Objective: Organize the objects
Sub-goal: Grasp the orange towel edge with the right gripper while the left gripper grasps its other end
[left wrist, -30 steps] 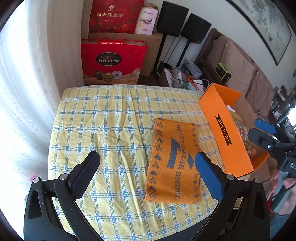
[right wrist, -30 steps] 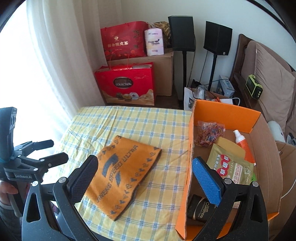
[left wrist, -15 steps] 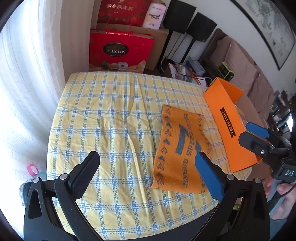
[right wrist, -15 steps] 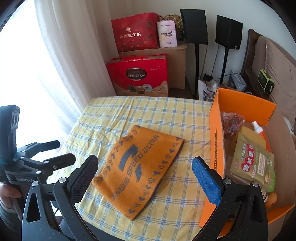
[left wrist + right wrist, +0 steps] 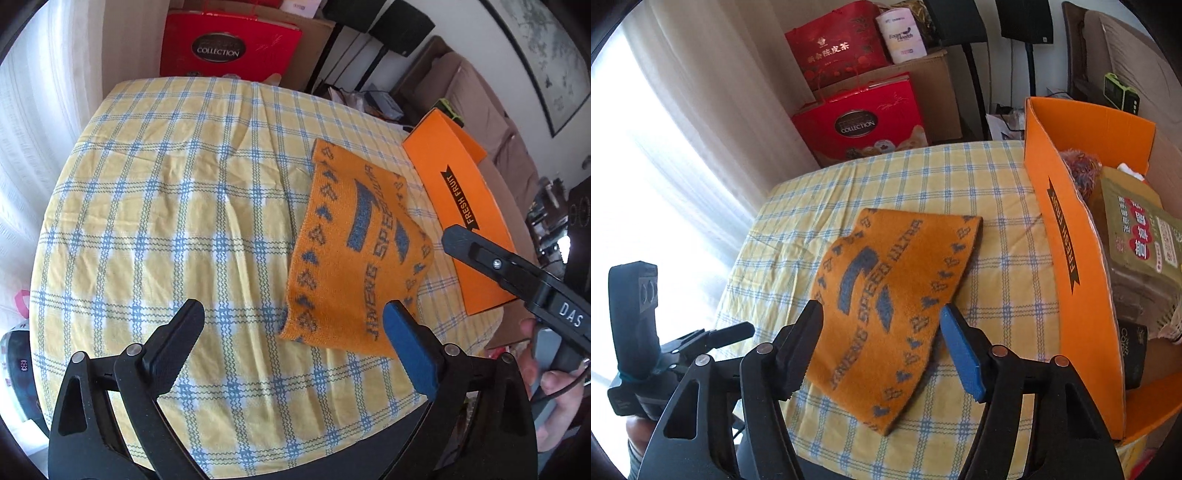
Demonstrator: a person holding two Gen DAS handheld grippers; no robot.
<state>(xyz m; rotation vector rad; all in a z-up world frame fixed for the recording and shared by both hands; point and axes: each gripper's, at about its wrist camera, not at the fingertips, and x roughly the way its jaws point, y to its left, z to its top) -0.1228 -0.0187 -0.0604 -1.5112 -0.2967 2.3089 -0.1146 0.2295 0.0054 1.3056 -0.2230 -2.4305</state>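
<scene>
Between the closing jaws of the right gripper (image 5: 881, 343) lies the near part of the orange towel (image 5: 890, 291), but the pads do not look to press on it yet; the jaws straddle its near edge, seemingly so that they can pinch the cloth as they close. Off to its left, the left gripper (image 5: 291, 354) is also closing, with only checked tablecloth (image 5: 166, 206) between its jaws and the towel's near corner just beside its blue pad, so neither tool holds anything. That towel lies flat on the cloth, skewed, near the orange box (image 5: 1067, 258), which stands open at the table's right side. My guess is that the towel is to be folded or lifted into that box, where packets already sit.
</scene>
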